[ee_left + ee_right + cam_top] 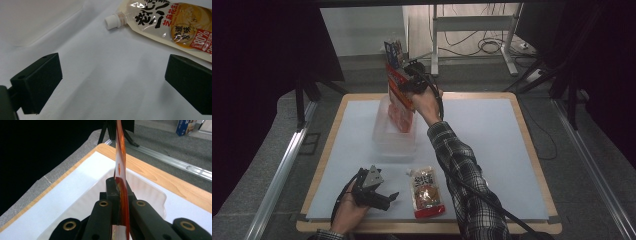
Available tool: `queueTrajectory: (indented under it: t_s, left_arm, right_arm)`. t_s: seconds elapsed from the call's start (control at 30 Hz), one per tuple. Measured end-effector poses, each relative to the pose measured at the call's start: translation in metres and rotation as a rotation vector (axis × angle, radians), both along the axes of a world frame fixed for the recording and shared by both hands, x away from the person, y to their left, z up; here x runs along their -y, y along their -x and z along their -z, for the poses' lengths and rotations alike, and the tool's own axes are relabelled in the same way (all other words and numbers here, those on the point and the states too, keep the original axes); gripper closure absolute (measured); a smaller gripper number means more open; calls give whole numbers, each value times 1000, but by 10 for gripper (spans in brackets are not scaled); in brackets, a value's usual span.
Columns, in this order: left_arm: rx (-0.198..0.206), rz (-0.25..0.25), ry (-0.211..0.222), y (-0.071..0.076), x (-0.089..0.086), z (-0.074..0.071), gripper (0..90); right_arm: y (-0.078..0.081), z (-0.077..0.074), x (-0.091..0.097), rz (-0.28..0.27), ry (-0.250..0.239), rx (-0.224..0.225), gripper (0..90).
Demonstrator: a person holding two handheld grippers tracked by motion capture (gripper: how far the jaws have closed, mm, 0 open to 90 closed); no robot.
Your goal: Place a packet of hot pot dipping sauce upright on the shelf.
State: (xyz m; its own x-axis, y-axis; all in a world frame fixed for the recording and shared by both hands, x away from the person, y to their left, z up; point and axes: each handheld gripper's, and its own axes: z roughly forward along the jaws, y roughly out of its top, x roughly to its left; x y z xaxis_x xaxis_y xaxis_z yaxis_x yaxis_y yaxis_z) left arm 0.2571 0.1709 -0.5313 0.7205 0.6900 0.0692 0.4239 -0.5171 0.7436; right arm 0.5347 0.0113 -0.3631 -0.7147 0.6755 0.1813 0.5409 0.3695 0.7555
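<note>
Red snack packet (400, 102) pinched edge-on between closed jaws of right gripper (119, 195), hanging upright into clear plastic container (394, 134) for stowing; spouted sauce pouch (175, 23) flat beyond wide-open, empty jaws of left gripper (384, 196), apparently next.

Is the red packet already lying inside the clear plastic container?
No. The right gripper holds the red packet upright, its lower part dipping into the clear container.
</note>
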Motion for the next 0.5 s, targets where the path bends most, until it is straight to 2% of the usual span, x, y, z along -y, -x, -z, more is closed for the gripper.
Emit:
queueTrajectory:
  t_s: [0.13,0.23,0.33,0.4,0.5]
  left_arm:
    - [-1,3,-6,0,0,0,11]
    - [-1,1,-5,0,0,0,12]
    - [-1,0,-6,0,0,0,12]
    - [0,-1,-6,0,0,0,12]
    - [-3,-3,-3,0,0,1,13]
  right_arm:
    - [-3,9,2,18,-10,-24,886]
    - [-5,10,5,34,28,-8,884]
    - [-9,10,11,38,19,-6,871]
    - [-11,9,13,36,30,0,789]
    - [-11,8,16,47,65,32,657]
